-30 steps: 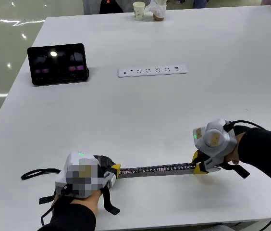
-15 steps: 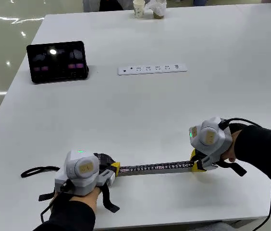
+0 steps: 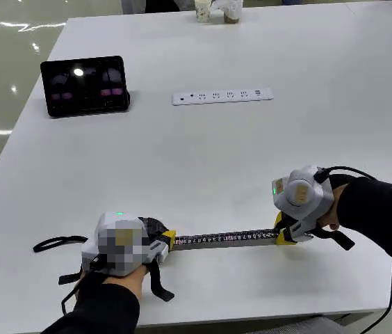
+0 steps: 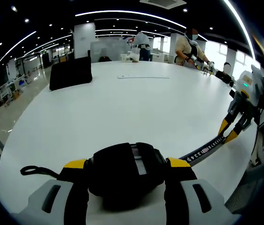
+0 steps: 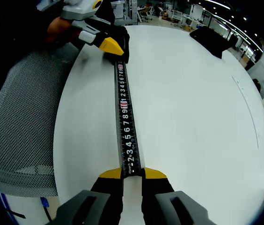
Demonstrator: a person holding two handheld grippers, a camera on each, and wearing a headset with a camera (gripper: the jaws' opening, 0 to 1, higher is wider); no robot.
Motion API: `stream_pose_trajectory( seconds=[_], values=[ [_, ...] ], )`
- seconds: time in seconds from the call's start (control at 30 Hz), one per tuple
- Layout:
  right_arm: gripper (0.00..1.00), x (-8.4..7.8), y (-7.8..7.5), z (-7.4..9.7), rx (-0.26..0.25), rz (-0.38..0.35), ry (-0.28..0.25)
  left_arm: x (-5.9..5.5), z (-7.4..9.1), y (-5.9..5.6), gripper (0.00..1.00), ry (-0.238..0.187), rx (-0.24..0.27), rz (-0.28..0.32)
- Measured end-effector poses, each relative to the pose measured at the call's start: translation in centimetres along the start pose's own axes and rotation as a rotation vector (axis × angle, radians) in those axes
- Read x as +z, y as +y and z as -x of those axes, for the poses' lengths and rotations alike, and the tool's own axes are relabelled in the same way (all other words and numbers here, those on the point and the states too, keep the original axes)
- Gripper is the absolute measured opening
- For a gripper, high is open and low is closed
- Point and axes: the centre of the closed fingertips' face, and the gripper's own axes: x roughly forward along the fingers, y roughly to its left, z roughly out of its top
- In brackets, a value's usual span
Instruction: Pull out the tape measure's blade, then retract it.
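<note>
The black tape measure case lies near the table's front edge, and my left gripper is shut on it. In the left gripper view the case sits between the yellow-tipped jaws of the left gripper. The blade stretches flat along the table to the right. My right gripper is shut on its free end. In the right gripper view the numbered blade runs from the right gripper up to the case.
A black tablet stands at the back left, a white power strip lies mid-table, and paper cups stand at the far edge. A black strap trails left of the case. A mesh chair stands beside the table's edge.
The right gripper has come slightly closer to the left one, so the exposed blade looks a little shorter. Both grips are unchanged.
</note>
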Motion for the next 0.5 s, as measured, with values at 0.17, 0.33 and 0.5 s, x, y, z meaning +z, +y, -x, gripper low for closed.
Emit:
stream_pose_trajectory(
  seconds=[0.17, 0.33, 0.5],
  values=[
    [0.11, 0.12, -0.01, -0.01, -0.003, 0.003, -0.008, -0.04, 0.04, -0.03, 0.60, -0.001, 0.002, -0.002],
    [0.11, 0.36, -0.01, -0.11, -0.005, -0.012, -0.015, -0.03, 0.06, -0.03, 0.60, 0.000, 0.002, -0.002],
    [0.11, 0.62, -0.05, -0.23, 0.003, -0.006, -0.010, -0.06, 0.01, -0.05, 0.60, 0.006, 0.001, -0.005]
  ],
)
